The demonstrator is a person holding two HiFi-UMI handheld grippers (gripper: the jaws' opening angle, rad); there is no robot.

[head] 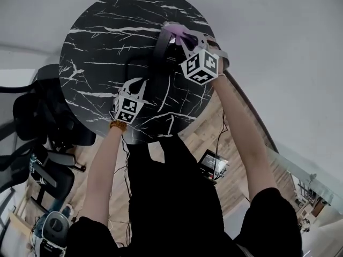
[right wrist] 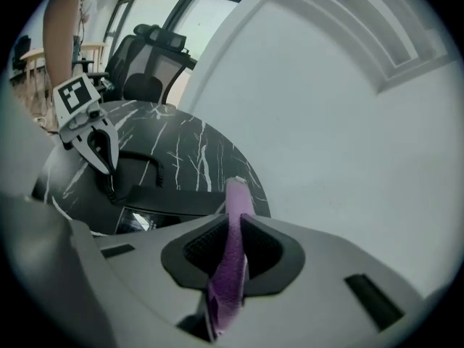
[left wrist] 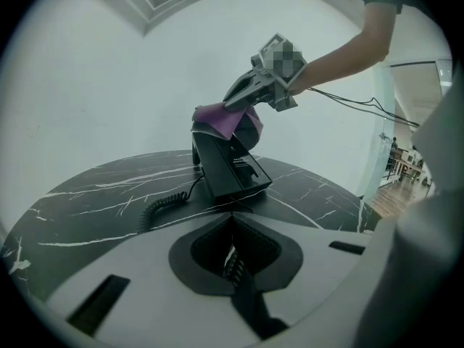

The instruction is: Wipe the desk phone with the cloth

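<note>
Mid-wipe, I judged: the right hand-held gripper (left wrist: pixel 235 101) pinched the cloth (left wrist: pixel 220 119) onto the phone's (left wrist: pixel 233 170) far top, the left hand-held gripper (right wrist: pixel 109 164) clamping its cord (left wrist: pixel 164 204), the near face perhaps left.

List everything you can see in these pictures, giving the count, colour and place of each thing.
Table: one, round, black with white veins, against the pale wall.
Desk phone: one, black, on the table.
Coiled cord: one, black, running from the phone across the table.
Cloth: one, purple, on the phone's top.
Office chairs: at least two, black, on the wooden floor beside the table.
Right gripper: one, grey, closed on the cloth.
Left gripper: one, grey, apparently closed on the coiled cord.
Arms: two, in black short sleeves, reaching over the table.
</note>
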